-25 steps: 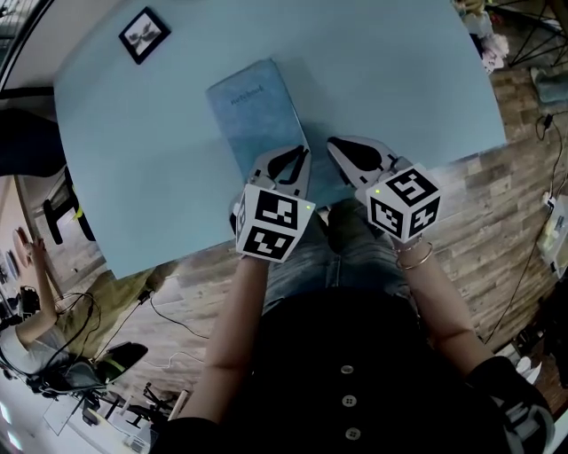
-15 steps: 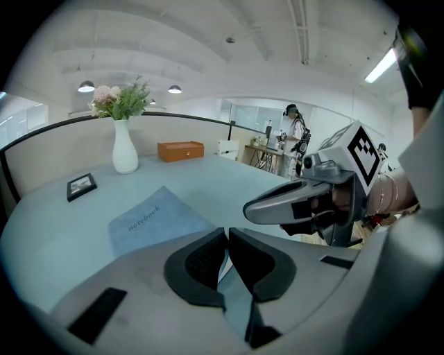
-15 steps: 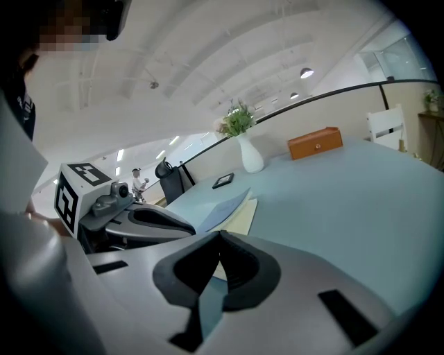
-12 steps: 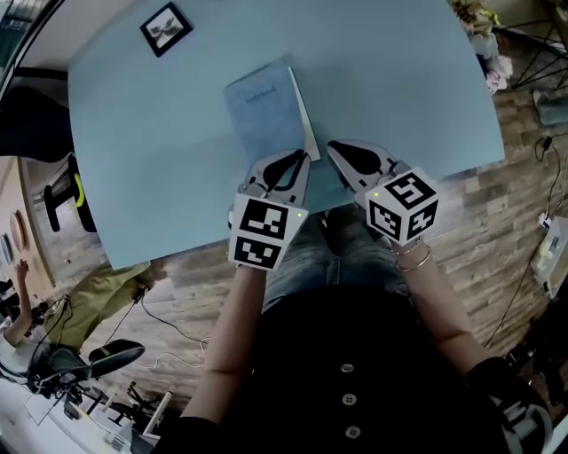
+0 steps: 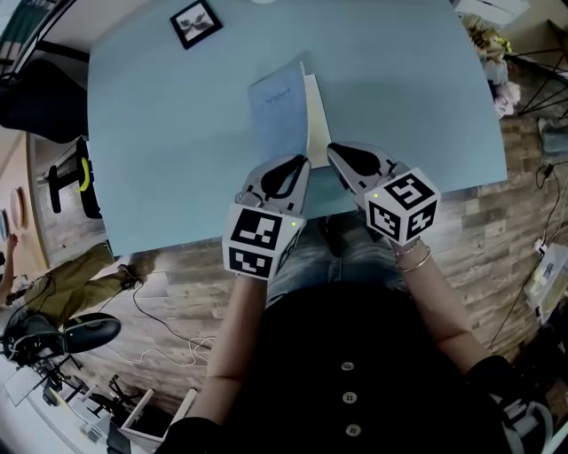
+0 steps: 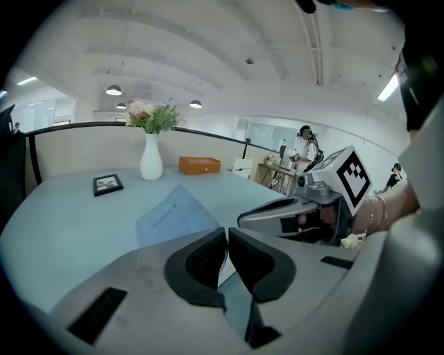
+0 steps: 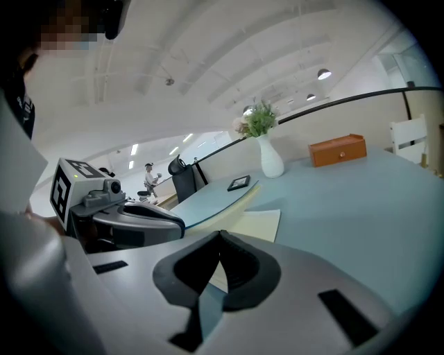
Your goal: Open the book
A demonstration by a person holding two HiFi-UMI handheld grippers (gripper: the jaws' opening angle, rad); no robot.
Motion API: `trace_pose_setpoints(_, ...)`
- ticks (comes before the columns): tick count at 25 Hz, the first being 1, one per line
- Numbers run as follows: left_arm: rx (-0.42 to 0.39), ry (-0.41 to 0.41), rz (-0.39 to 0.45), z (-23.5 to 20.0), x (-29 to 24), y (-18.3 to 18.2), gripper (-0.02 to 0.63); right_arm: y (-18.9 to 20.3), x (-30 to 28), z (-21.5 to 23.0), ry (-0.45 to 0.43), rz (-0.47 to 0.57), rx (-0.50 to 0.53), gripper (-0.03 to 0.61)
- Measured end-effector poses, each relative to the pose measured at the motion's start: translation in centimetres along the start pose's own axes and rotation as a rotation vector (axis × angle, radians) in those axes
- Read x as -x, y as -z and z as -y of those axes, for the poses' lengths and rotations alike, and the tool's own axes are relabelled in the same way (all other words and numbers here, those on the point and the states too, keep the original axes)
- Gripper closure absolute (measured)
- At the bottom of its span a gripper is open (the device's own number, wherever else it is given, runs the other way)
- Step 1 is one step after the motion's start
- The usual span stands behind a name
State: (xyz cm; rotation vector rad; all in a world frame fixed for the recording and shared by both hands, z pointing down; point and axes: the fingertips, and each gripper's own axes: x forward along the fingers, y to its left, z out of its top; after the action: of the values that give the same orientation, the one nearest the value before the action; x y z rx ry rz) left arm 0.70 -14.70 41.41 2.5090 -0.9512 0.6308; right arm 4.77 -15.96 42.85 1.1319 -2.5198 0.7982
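The light blue bench (image 5: 160,142) carries two containers at its far side. The first is one white ceramic vase (image 6: 150,158), which holds one bunch of pink and green flowers (image 6: 151,116). The second is one orange-brown rectangular box (image 6: 200,165), lid down, contents not visible. One black-framed picture (image 5: 196,22) lies flat near the vase. One thin blue soft-cover book (image 5: 280,111) lies on the bench between these items and the near edge, directly ahead of the two grippers. Its blue front cover (image 7: 208,201) is tilted up off the block of cream pages (image 7: 257,223), hinged along the far-left side as seen in the head view, so a cream strip shows along the cover's right edge. The left gripper (image 6: 227,236) has its jaws clenched on the near edge of that cover, with only the thin sheet between the pads. The right gripper (image 7: 220,239) sits just beside the left one, over the near corner of the exposed page. Its jaws are pressed together at the tips with nothing between them.
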Motion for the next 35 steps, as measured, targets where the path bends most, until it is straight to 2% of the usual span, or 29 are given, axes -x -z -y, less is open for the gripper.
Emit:
trace_pose_setpoints(9, 0.033, -0.051, 0.057, -1.5, 2.8, -0.5, 0.589, -1.5, -2.0, -2.5, -0.064, -0.009, 0.055, 0.577)
trace_pose_setpoints(21, 0.045, -0.146, 0.09, -4.3, 6.7, -0.1, 0.589, -2.3, -4.7, -5.6, -0.15, -0.044, 0.113, 0.577)
trace_pose_setpoints(31, 0.085, -0.258, 0.087, -7.4, 9.5, 1.5, 0.588, -2.4, -6.8, -8.4, -0.219, -0.078, 0.155, 0.577)
trace_pose_setpoints(35, 0.111, -0.278, 0.089, -8.1, 10.1, 2.1, 0.588, -2.4, -7.3, -9.1, -0.236, -0.089, 0.164, 0.577)
